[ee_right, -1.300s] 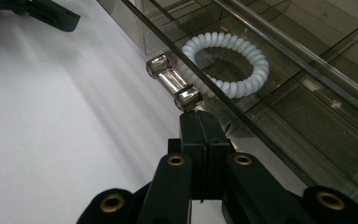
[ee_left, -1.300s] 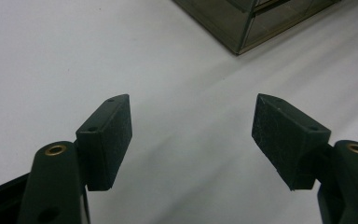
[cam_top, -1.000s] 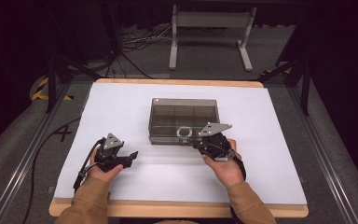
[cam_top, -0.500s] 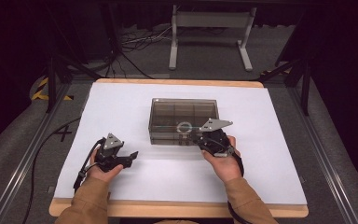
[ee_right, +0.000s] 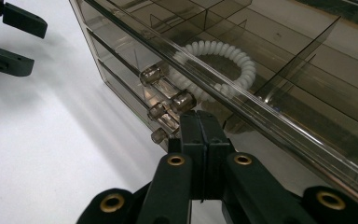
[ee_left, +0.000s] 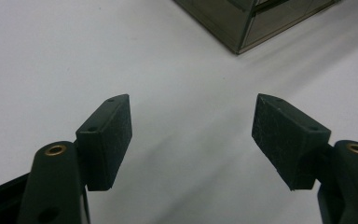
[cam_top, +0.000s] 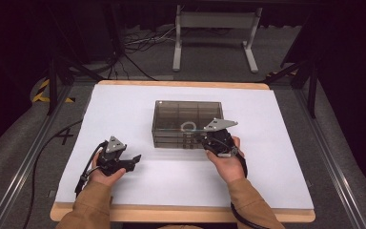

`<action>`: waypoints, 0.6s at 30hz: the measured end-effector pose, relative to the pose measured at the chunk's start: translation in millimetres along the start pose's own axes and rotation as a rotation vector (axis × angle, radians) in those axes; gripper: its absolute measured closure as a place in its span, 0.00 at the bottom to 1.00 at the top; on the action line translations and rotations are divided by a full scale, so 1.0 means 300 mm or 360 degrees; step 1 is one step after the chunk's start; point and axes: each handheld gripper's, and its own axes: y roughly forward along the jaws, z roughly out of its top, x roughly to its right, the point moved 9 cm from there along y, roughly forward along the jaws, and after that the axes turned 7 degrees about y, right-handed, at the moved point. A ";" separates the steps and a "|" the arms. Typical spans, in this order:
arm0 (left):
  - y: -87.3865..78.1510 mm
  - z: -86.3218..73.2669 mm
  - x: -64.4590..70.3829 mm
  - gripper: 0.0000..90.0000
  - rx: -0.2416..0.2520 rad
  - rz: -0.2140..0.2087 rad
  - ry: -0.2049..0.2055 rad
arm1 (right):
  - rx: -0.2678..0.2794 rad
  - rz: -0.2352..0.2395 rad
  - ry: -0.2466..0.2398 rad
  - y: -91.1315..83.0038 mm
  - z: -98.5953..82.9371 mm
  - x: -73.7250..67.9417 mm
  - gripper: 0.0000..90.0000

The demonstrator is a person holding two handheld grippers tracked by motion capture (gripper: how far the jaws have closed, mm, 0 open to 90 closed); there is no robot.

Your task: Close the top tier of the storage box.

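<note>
The right gripper (ee_right: 200, 116) has its jaws pressed together right at the front of the smoky transparent plastic drawer box (cam_top: 187, 123), just below its small clear cylindrical knobs (ee_right: 182, 101); a white coiled ring (ee_right: 223, 67) lies in a compartment just beyond. The left gripper (ee_left: 191, 135), jaws spread wide, rests over the white table (cam_top: 124, 109), with the box's corner ahead to its right.

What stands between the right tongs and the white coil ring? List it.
The smoky box's front wall: the shut right tongs sit outside it by the drawer knobs, and the white coil ring lies inside the top level behind it. Whether a lid covers it is unclear.
</note>
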 end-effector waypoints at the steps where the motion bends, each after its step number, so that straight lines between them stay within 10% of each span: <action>1: 0.000 0.000 0.000 0.33 0.0000 0.0000 0.0000 | 0.0005 0.0003 0.0006 0.000 0.000 0.000 1.00; 18: -0.003 -0.002 -0.003 0.33 -0.0002 0.0005 0.0000 | 0.0019 -0.0019 -0.0008 -0.008 0.002 -0.007 1.00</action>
